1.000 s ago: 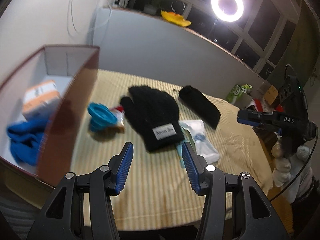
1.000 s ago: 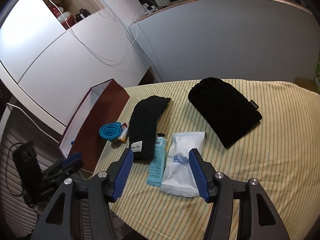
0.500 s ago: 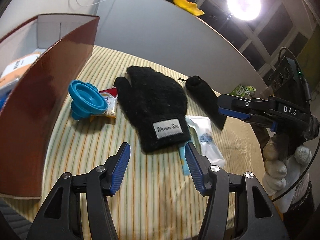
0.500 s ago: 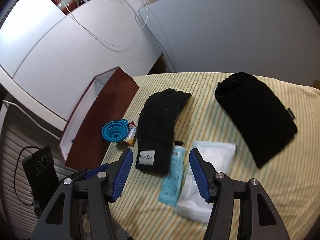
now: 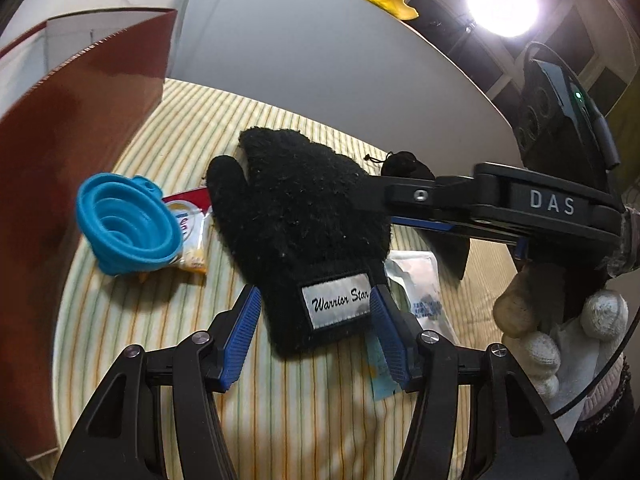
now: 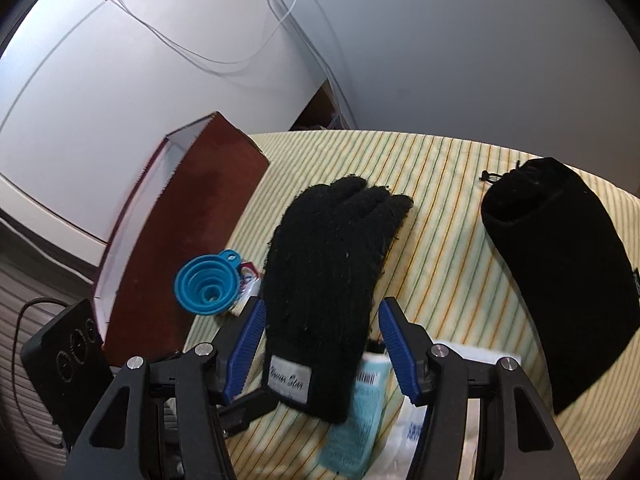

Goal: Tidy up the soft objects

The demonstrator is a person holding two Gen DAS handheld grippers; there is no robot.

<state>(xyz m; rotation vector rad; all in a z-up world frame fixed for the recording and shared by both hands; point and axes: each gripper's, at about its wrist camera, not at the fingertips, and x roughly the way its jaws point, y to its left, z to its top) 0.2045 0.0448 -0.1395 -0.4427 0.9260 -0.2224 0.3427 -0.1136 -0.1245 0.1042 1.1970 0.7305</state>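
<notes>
My left claw (image 5: 316, 332) and right claw (image 6: 320, 352) both gape, straddling the black glove (image 5: 304, 216) without pressing. Its length runs cuff toward me, fingertips away, parallel beside the brown box (image 5: 76, 128).

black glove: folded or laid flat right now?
Flat. The black glove lies spread on the striped cloth, fingers extended, cuff label facing up; no fold visible.

Fuzzy black knit glove (image 5: 304, 216); matt velvety pouch (image 6: 560, 264); smooth blue silicone-like funnel (image 5: 128, 228); striped cloth desk (image 5: 304, 420) cover.
</notes>
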